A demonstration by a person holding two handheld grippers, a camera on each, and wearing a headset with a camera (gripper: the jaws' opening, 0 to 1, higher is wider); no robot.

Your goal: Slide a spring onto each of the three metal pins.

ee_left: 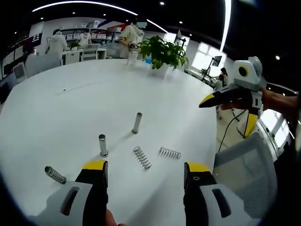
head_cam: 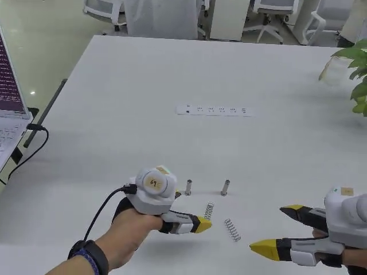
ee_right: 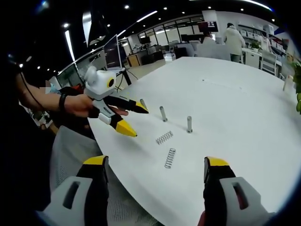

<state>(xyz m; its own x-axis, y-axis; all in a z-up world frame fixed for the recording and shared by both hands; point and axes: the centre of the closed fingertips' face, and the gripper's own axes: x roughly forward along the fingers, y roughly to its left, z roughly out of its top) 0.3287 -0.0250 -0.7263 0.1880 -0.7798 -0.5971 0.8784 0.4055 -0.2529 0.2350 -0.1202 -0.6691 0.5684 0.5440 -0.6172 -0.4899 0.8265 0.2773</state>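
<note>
1. On the white worktop (head_cam: 143, 86), toward its near edge, two bare metal pins stood upright side by side. The left pin (head_cam: 188, 187) and the right pin (head_cam: 225, 187) were apart from each other.
2. Just in front of them, two loose springs lay flat on the surface. The first spring (head_cam: 209, 211) was close by a yellow jaw tip of the left gripper (ee_left: 146, 165), and the second spring (head_cam: 231, 229) sat a touch nearer the person. Neither was touching a pin.
3. That left gripper had its jaws spread wide with nothing between them. It was held low at the worktop, with both loose springs ahead of it in its own view.
4. Off to the left in the left gripper view sat a third pin (ee_left: 55, 174). It looked coiled, as if a spring was on it, but it was small and warped at the fisheye's edge, so that was only likely.
5. Over to the right gripper (head_cam: 274, 227): its jaws were parted too and empty. It was held to the right of the springs and well apart from the pins.
6. Farther back, a white power strip (head_cam: 212, 109) lay mid-worktop. A laptop (head_cam: 8, 109) with a black cable (head_cam: 34, 137) sat at the left edge, and a green plant (head_cam: 358, 74) at the right.
</note>
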